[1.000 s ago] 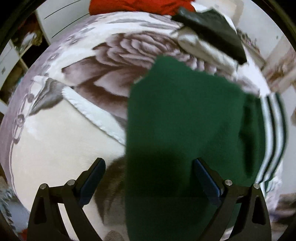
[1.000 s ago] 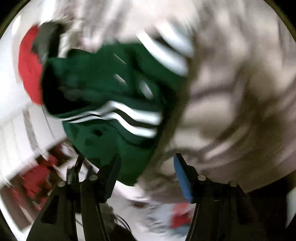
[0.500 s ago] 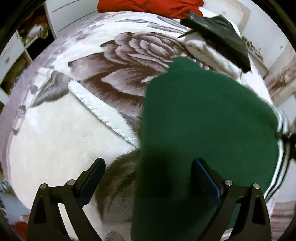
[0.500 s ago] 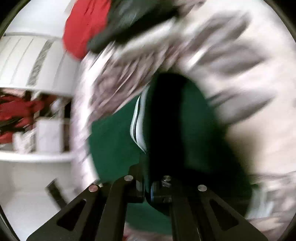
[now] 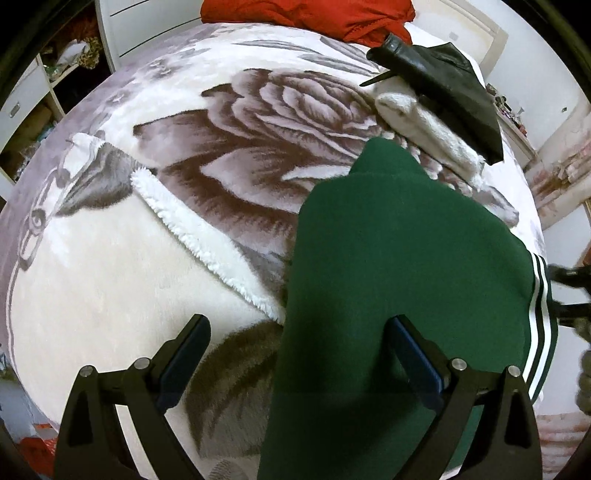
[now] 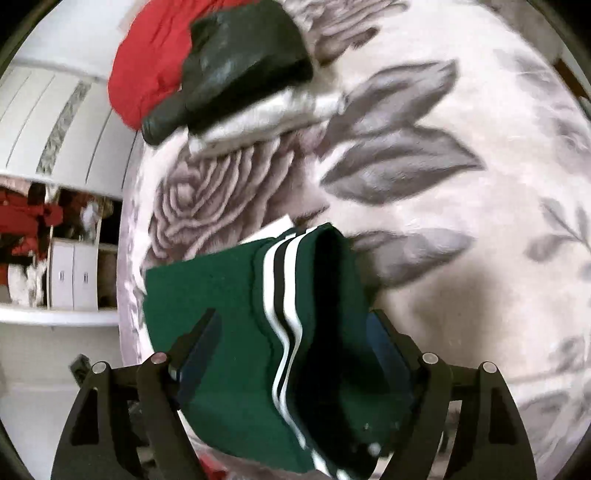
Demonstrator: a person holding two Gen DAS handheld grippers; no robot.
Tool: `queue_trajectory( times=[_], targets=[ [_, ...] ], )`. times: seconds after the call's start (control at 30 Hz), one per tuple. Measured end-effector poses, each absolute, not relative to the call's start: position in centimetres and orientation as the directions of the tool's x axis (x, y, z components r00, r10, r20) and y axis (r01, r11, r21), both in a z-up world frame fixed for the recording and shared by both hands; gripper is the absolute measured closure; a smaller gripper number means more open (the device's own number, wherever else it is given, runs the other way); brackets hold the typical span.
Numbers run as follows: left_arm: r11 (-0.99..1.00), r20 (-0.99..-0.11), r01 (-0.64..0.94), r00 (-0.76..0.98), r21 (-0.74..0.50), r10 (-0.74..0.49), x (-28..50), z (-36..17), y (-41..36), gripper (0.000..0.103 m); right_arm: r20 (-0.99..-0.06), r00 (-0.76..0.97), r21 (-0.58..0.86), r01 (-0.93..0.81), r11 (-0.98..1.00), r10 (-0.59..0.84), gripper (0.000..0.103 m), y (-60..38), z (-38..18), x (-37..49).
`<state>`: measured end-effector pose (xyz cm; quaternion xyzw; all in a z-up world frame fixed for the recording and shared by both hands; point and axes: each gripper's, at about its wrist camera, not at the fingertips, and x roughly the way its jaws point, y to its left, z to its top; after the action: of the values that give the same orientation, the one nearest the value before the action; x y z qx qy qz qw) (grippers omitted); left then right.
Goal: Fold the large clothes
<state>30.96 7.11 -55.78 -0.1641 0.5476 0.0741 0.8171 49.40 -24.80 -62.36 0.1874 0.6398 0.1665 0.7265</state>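
Scene: green garment [image 5: 399,280] w/ white side stripes [image 5: 541,314] lying on a bed under a grey-and-white rose-print blanket [image 5: 229,155], right of centre in the left-wrist view.
Garment: lying flat, smooth green face up, one end reaching toward the far pile, near end running under the left gripper and out of frame; striped edge sitting along its right side.
Left gripper [image 5: 299,354]: hovering over the garment's near part, pointing steeply down, jaws spread wide w/ nothing pinched; left finger is over blanket, right finger over green cloth.
Right gripper [image 6: 295,343]: jaws opening, standing wide apart; striped edge [image 6: 284,295] and a dark fold of the garment are lying between the fingers. The left pad is standing clear of the cloth; can't tell if the right pad is touching it.
Cross view: right gripper's black fingers are showing, blurred, at the right rim of the left-wrist view, just beside the stripes.
Far end of bed: black leather-look item [image 5: 443,74] resting on a white fleecy piece [image 5: 424,125], red cloth [image 5: 306,14] lying behind them.
Blanket: turned-back corner showing white fleece underside [image 5: 192,236] left of the garment.
Background: white shelving [image 6: 70,273] w/ clutter standing at left, beyond the bed.
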Motion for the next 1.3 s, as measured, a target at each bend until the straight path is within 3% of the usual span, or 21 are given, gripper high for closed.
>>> queue_trajectory(
  times=[0.07,0.1,0.13,0.17,0.2,0.4,0.53,0.57,0.7,0.77,0.87,1.0,1.03,1.07,1.1,1.2,1.3],
  targets=[
    [0.934,-0.918,-0.305,0.393,-0.187,-0.055,31.3,-55.7,7.2,0.003,-0.869,0.020,0.494,-0.002,0.869,0.494,0.021,-23.2,-65.1,51.3],
    [0.934,-0.918,-0.306,0.394,-0.183,-0.050,31.5,-55.6,7.3,0.003,-0.864,-0.014,0.504,0.000,0.864,0.504,0.028,-22.7,-66.5,51.6],
    [0.936,-0.916,-0.304,0.398,-0.177,-0.044,31.6,-55.5,7.3,0.003,-0.866,0.001,0.500,0.010,0.866,0.500,0.041,-22.5,-67.2,52.1],
    [0.937,-0.914,-0.303,0.403,-0.173,-0.039,31.7,-55.3,7.4,0.003,-0.867,0.025,0.497,0.003,0.868,0.497,0.080,-22.3,-67.4,52.4],
    [0.938,-0.914,-0.302,0.405,-0.173,-0.038,31.8,-55.3,7.4,0.003,-0.857,0.039,0.513,-0.015,0.858,0.513,0.092,-21.9,-66.8,52.5],
    [0.931,-0.903,-0.293,0.421,-0.220,-0.080,33.3,-55.4,7.6,0.003,-0.802,0.218,0.558,-0.063,0.828,0.557,0.094,-22.0,-59.5,52.1],
    [0.930,-0.915,-0.297,0.394,-0.218,-0.088,34.7,-56.7,7.5,0.003,-0.903,0.121,0.414,-0.021,0.910,0.413,0.092,-22.3,-63.6,55.0],
    [0.929,-0.916,-0.299,0.390,-0.218,-0.089,34.7,-56.8,7.5,0.003,-0.909,0.063,0.414,0.012,0.910,0.412,0.088,-22.6,-65.2,55.4],
    [0.928,-0.915,-0.300,0.393,-0.220,-0.090,33.9,-56.5,7.5,0.003,-0.882,0.032,0.472,0.059,0.880,0.471,0.045,-24.4,-64.7,54.4],
    [0.924,-0.918,-0.311,0.387,-0.221,-0.089,33.3,-56.5,7.6,0.003,-0.861,0.057,0.508,0.032,0.861,0.506,0.035,-26.1,-62.8,51.6],
    [0.917,-0.921,-0.333,0.381,-0.221,-0.083,31.9,-56.5,7.5,0.003,-0.854,0.026,0.520,0.056,0.853,0.519,0.032,-28.0,-63.0,47.3],
    [0.923,-0.925,-0.334,0.375,-0.191,-0.056,30.7,-56.4,6.6,0.003,-0.819,-0.101,0.560,0.073,0.825,0.565,0.031,-27.4,-67.6,42.0],
    [0.928,-0.926,-0.327,0.374,-0.178,-0.046,30.4,-56.3,6.1,0.003,-0.806,-0.114,0.576,0.075,0.814,0.581,0.034,-27.0,-68.8,41.2],
    [0.933,-0.928,-0.318,0.371,-0.166,-0.038,30.2,-56.3,5.8,0.003,-0.817,-0.088,0.565,0.072,0.822,0.569,0.071,-26.5,-69.5,40.5],
    [0.937,-0.929,-0.312,0.368,-0.156,-0.032,30.1,-56.3,5.6,0.003,-0.825,-0.074,0.557,0.066,0.828,0.560,0.088,-26.0,-70.0,40.2],
    [0.950,-0.928,-0.284,0.372,-0.127,-0.012,29.5,-55.8,4.9,0.003,-0.851,-0.002,0.523,0.082,0.848,0.525,0.096,-26.1,-68.2,39.2],
    [0.944,-0.920,-0.280,0.388,-0.175,-0.056,29.2,-55.8,4.7,0.003,-0.846,0.088,0.533,0.155,0.832,0.525,0.097,-28.4,-63.9,37.8]
  ],
)
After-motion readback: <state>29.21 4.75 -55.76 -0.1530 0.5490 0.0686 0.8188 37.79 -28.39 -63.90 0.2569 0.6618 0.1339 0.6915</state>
